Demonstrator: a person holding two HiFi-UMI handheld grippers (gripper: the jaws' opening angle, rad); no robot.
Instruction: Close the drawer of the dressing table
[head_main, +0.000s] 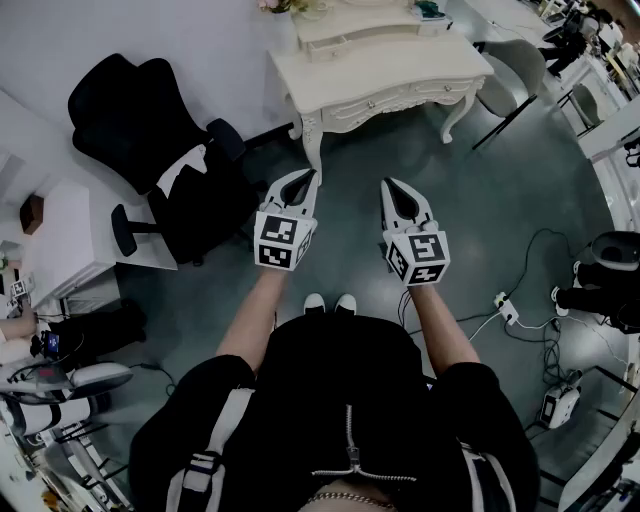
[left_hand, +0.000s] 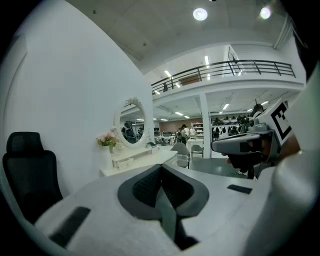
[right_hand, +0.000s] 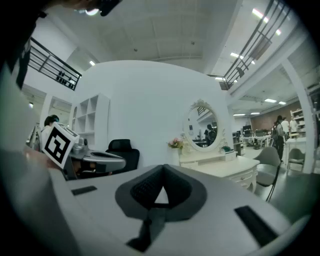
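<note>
Head view: my left gripper (head_main: 308, 178) and right gripper (head_main: 389, 185), both pinched closed and empty, hang well short of the dressing table (head_main: 400, 72). Its small upper drawer (head_main: 335, 46) juts out, so I judge closing not yet begun.

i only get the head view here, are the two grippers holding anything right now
Observer: No. In the left gripper view, the left gripper has its jaws together with nothing between them.
Operator: and the right one
Observer: The right gripper is shut and empty as well, going by its own view.
Operator: what's at the back of the table, my view cuts it off
Observer: An oval mirror stands upright at the back of the dressing table, against the white wall.
</note>
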